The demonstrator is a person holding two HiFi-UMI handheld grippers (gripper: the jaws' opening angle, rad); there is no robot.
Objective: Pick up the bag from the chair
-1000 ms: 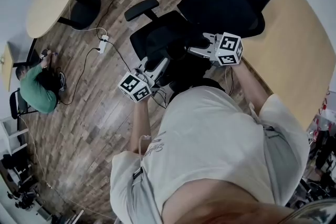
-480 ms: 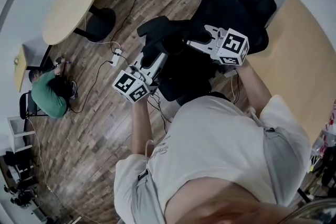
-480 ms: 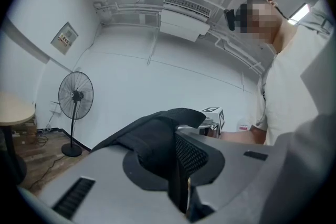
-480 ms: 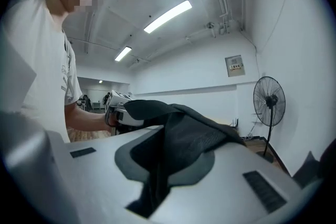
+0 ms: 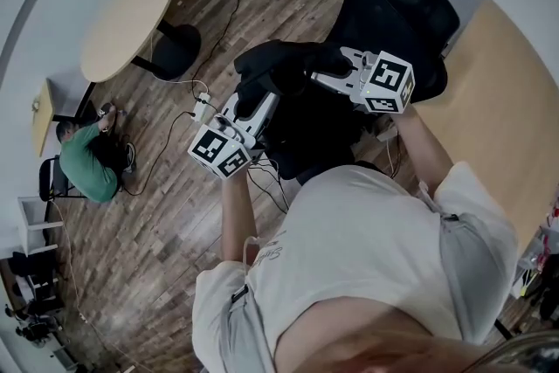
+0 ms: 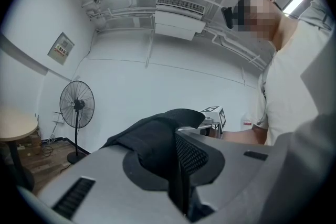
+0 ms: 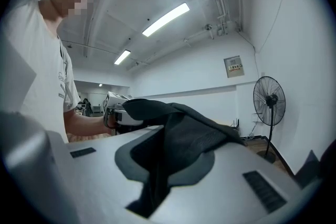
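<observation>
While left tongs (image 5: 258, 100) and right tongs (image 5: 325, 79) each clench an end, bag (image 5: 278, 65): black, slung between them, long axis tong to tong, held above chair (image 5: 410, 4) seat, before its backrest; neither hand nearer.

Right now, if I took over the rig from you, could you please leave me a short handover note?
The left gripper is shut on one end of the black bag.
The right gripper is shut on the bag's other end.
The bag hangs between the two grippers, above the black office chair, and looks clear of the seat.
Done: bag gripped and raised.
Left: probably just carry it away from the chair with both grips closed.
</observation>
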